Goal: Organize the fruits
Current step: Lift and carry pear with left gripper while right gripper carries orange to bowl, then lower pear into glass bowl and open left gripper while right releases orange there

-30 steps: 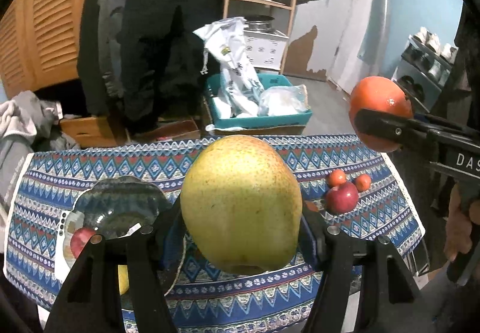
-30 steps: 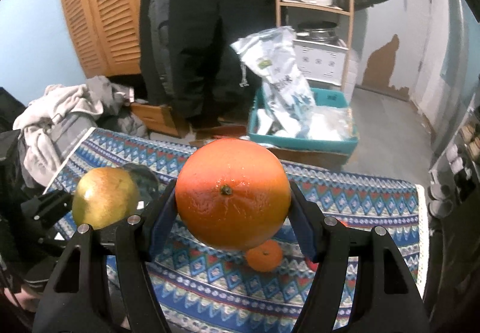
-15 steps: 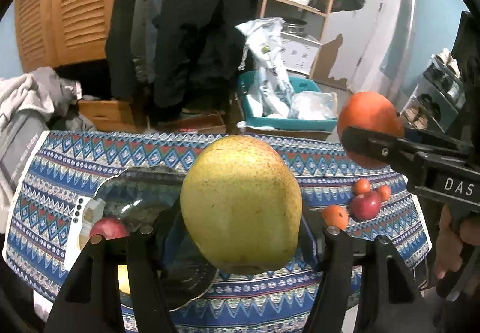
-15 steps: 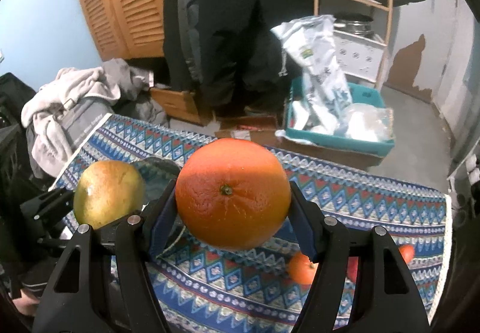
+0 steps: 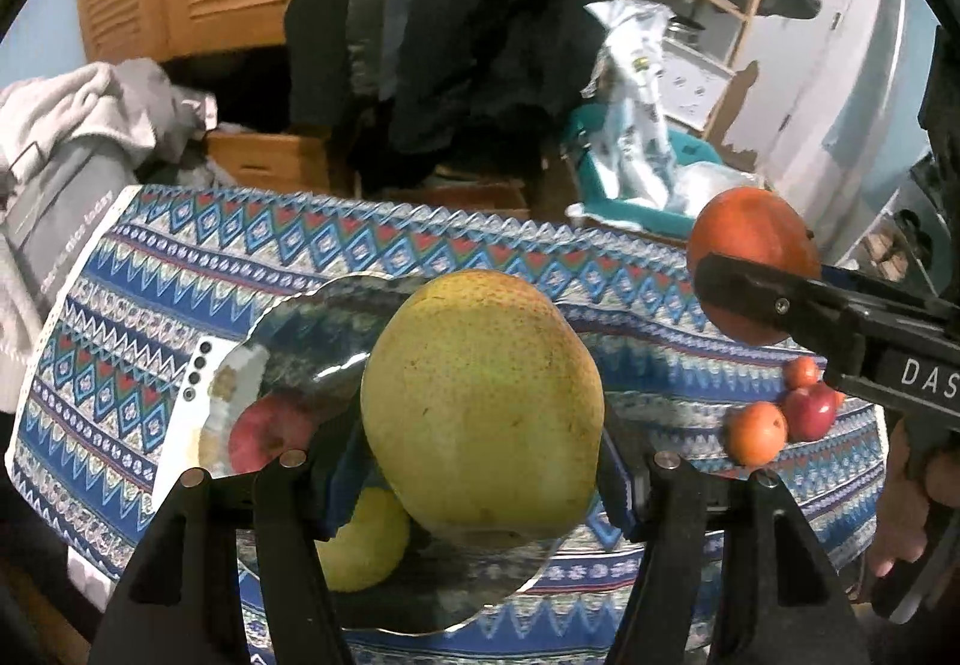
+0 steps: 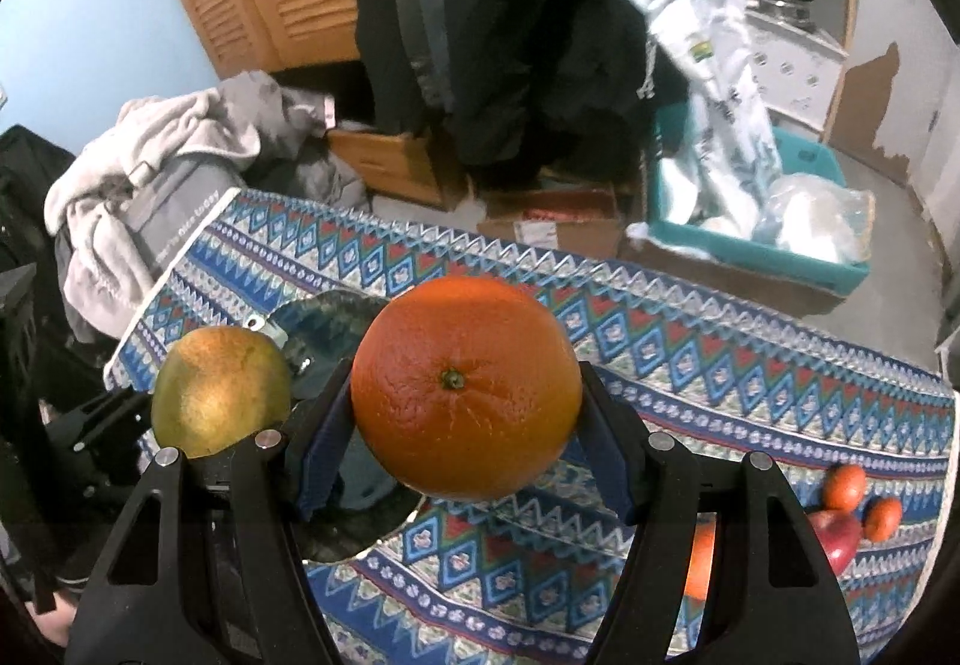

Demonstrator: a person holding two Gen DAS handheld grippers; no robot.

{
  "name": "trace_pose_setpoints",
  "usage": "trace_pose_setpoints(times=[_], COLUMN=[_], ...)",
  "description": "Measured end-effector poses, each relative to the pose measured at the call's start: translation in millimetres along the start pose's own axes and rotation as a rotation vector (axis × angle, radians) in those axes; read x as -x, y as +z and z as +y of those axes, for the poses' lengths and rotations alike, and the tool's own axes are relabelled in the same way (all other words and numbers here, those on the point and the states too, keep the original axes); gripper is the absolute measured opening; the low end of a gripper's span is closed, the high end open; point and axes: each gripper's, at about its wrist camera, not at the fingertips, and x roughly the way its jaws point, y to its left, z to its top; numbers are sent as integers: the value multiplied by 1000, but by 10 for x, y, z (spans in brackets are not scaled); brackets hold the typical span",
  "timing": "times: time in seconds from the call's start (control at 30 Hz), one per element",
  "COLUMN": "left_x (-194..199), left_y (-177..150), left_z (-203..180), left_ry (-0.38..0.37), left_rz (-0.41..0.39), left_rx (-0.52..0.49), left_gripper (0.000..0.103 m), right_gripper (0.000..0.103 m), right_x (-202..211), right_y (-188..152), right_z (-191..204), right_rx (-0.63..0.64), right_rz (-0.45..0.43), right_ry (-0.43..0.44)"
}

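The left gripper (image 5: 480, 491) grips a pear (image 5: 483, 401) between its 2 fingers – above the plate (image 5: 312, 329). The right gripper (image 6: 465, 461) clamps an orange (image 6: 465, 386) likewise.

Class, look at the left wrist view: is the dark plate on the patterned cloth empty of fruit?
No: the dark plate already holds a red apple and a yellow fruit, seen behind the left gripper's pear.
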Motion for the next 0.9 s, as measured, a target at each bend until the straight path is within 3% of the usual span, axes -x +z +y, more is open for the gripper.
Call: trace_pose_setpoints(times=[0.53, 0.9], left_x=[-477, -697], left_y=[-224, -331], left_z=[374, 520], left_ry=[25, 6], left_rz=[126, 200], left_rx=[88, 140], left_gripper=[66, 66], right_gripper=[69, 69], right_x=[-724, -930], right_y=[-152, -232], right_z=[243, 361], right_rx=[37, 52], right_rz=[149, 202], right_ry=[57, 78])
